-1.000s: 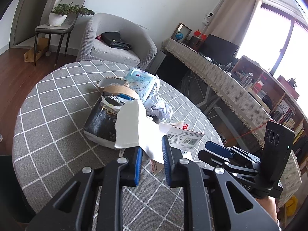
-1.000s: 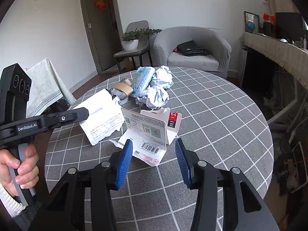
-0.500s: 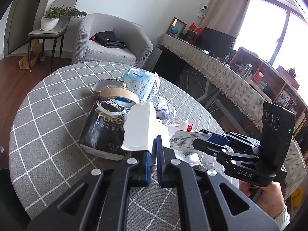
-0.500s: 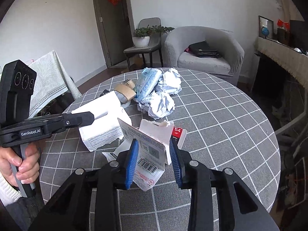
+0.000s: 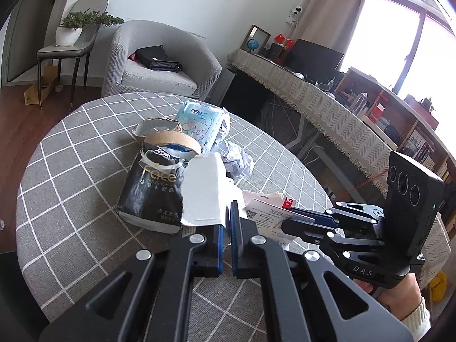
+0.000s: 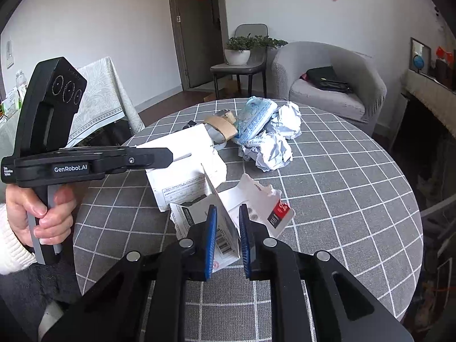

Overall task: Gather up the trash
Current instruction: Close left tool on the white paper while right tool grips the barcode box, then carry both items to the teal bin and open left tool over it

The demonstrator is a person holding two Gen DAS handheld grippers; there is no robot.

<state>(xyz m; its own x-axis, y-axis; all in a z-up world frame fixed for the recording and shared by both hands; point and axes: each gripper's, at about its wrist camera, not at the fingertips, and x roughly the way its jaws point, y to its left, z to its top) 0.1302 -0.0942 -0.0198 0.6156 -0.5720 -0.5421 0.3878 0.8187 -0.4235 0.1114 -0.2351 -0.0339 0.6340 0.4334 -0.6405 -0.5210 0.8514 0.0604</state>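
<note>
A round bench [image 6: 356,188] under a grey cloth with a white grid carries all the trash, gathered towards its middle and near side. Behind it stands a grey armchair [image 6: 336,79] with a dark bag on its seat.

The largest piece is a black tissue pack [image 5: 151,191], torn open at the top, with a brown cardboard ring [image 5: 171,139] sitting on it. Just beyond lies a pale blue wipes packet [image 6: 255,119], with two balls of crumpled white paper [image 6: 270,151] touching it.

The left hand-held gripper [image 5: 226,228] has its blue pads drawn almost together on the lower edge of a torn white cardboard sheet [image 5: 203,193], which stands up in front of the tissue pack. From the right wrist view the same sheet [image 6: 185,171] shows printed text, with a person's hand [image 6: 42,213] on the grip.

The right hand-held gripper [image 6: 228,228] is closing its jaws, now narrow, on a torn white package with a barcode and a red label [image 6: 228,222]; its flap stands between the pads, the rest lying on the bench near the front edge.
</note>
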